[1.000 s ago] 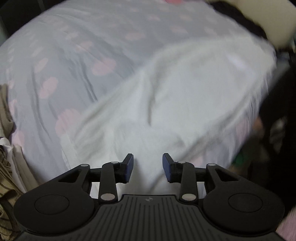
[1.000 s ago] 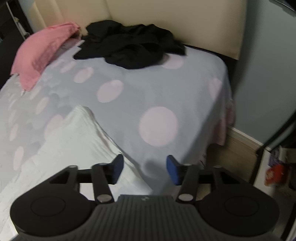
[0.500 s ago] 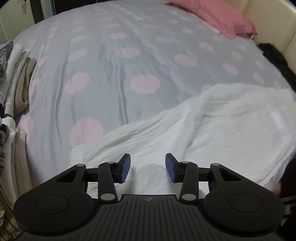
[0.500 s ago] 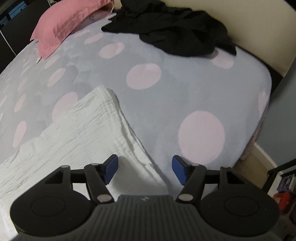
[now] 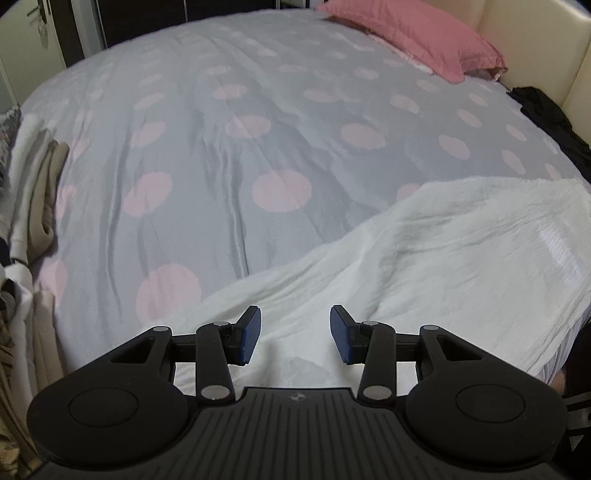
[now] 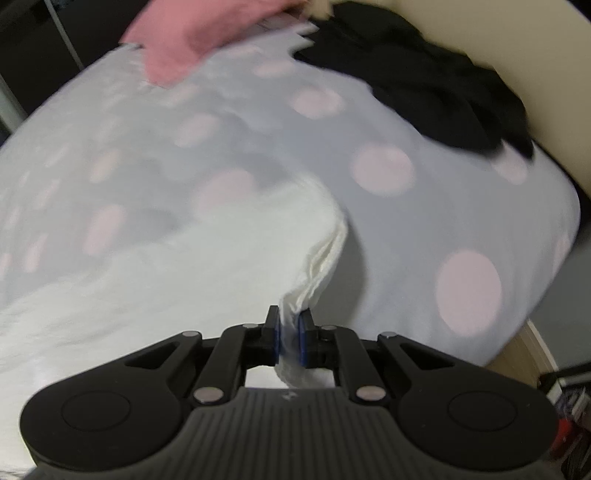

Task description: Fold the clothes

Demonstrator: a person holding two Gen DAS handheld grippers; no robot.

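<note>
A white crinkled garment (image 5: 443, 258) is spread over the near side of the bed. My left gripper (image 5: 294, 334) hovers just above the garment's near edge. It is open, its blue pads well apart, with nothing pinched between them. In the right wrist view the same white garment (image 6: 184, 266) rises into a folded ridge at its right edge. My right gripper (image 6: 289, 338) has its jaws closing, and both pads press on that bunched edge.
The grey bedspread with pink dots (image 5: 258, 129) covers the bed. A pink pillow (image 5: 413, 33) and a heap of black clothes (image 6: 424, 81) lie by the cream headboard (image 5: 535, 48). Folded clothes (image 5: 33, 192) are stacked at the left. The bed's side edge (image 6: 554, 258) drops off at the right.
My right gripper, open over the garment's corner before, has shut on its edge and shifted, blurring its view. The left gripper rolled and drifted a little, its jaws staying apart.
</note>
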